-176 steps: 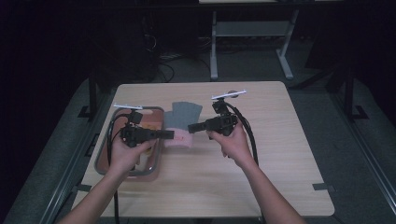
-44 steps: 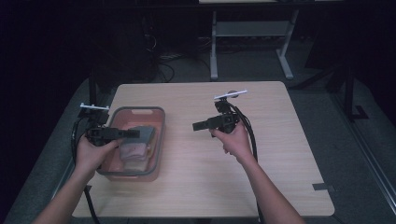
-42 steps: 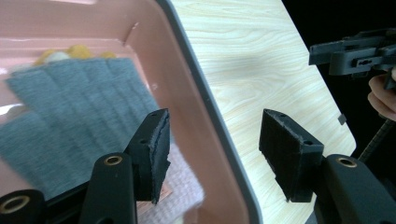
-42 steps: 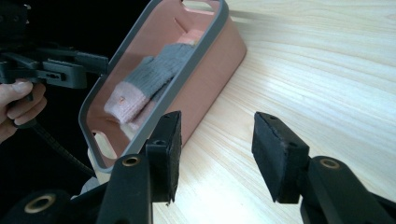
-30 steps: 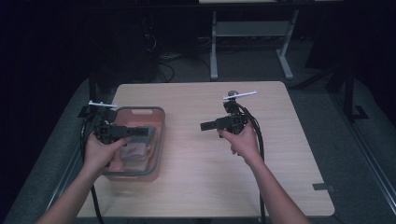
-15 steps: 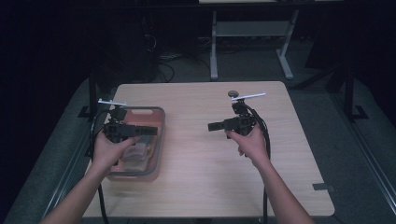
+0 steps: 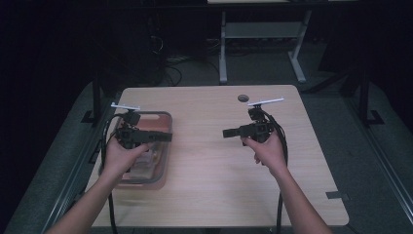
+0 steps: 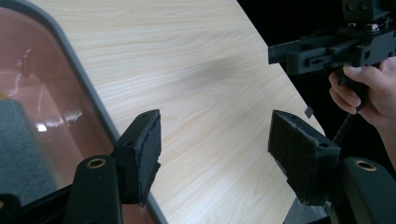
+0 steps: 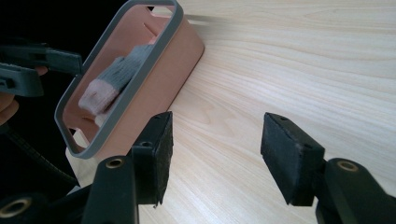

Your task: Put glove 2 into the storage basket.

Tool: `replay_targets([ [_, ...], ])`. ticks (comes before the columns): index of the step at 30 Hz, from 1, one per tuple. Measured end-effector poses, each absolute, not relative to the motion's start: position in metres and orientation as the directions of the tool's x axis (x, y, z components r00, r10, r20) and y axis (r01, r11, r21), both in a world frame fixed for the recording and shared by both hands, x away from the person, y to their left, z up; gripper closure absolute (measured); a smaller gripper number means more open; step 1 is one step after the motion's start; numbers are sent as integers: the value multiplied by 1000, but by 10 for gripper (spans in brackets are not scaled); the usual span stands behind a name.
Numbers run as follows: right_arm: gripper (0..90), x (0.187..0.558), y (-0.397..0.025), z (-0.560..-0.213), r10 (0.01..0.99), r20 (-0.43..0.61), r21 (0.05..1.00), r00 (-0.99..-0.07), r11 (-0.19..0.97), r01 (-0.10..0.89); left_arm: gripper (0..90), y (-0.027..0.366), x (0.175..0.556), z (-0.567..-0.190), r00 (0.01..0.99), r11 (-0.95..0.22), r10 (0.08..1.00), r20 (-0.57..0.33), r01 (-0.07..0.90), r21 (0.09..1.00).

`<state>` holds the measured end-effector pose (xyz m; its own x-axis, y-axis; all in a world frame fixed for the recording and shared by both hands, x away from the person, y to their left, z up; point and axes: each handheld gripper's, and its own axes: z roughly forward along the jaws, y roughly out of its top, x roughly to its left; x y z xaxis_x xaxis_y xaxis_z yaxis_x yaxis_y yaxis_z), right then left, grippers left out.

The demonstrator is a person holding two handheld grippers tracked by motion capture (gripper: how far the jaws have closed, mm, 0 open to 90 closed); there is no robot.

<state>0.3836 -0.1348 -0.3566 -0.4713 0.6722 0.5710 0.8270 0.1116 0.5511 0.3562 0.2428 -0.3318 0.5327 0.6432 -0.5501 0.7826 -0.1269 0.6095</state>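
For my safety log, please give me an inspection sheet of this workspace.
Surface: light wooden table, with a small round hole near the far edge.
Job's things: pink bin with a grey rim at the table's left; a grey and pink sock lies inside.
Clutter: nothing seen.
Grippers: left tongs open, empty, at the bin's edge; right tongs open, empty, over bare wood.
Cables: one black cable trails from each tool toward the person.
Surroundings: dark room, a metal frame and loose floor cables behind the table.
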Motion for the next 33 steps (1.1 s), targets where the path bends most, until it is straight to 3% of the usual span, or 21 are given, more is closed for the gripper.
replay_targets([
  [33, 370, 374, -191, -383, 736, 557, 518, -385, 54, 854, 327, 187, 357, -343, 595, -202, 578, -559, 767, 608],
])
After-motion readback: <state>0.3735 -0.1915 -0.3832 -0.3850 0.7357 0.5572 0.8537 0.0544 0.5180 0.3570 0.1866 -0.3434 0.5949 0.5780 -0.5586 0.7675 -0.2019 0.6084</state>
